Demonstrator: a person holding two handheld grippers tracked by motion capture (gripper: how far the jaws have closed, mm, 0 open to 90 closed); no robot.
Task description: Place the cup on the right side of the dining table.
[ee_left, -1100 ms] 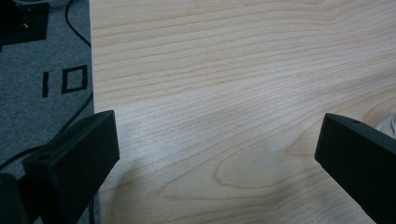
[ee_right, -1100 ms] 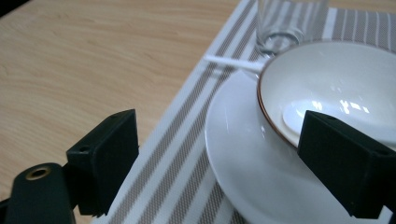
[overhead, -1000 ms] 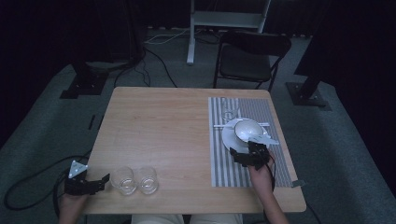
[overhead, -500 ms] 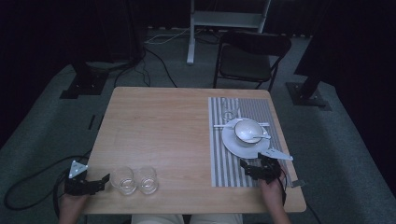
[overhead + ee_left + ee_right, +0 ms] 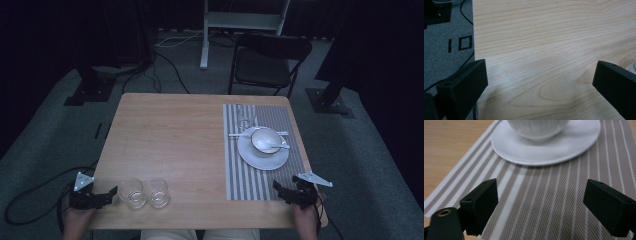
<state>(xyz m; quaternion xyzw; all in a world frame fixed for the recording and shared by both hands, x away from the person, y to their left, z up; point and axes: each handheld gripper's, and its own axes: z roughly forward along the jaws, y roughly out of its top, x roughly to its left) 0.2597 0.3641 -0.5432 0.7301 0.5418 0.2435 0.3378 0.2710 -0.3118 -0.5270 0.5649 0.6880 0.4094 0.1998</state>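
Note:
A striped placemat (image 5: 250,180) lies on the right half of the wooden table (image 5: 170,135). On it stands a white plate (image 5: 250,155) holding a white bowl (image 5: 262,137) with a spoon (image 5: 277,145) in it. My right gripper (image 5: 280,190) hovers open over the mat's near edge, short of the plate. The right gripper view looks between its open fingers (image 5: 481,202) at the plate (image 5: 544,152) and the bowl (image 5: 536,127). Two clear glasses (image 5: 132,192) (image 5: 157,192) stand at the front left. My left gripper (image 5: 111,195) is open beside them, holding nothing, above bare wood (image 5: 549,50).
A third glass (image 5: 245,120) stands at the mat's far end, with a pale utensil (image 5: 240,134) lying behind the plate. A black folding chair (image 5: 267,65) stands beyond the table, cables (image 5: 30,200) trail on the grey carpet, and stand bases sit at both sides.
My right gripper has drawn back from the plate and bowl toward the table's near edge, empty and open. The left gripper and the glasses have stayed put.

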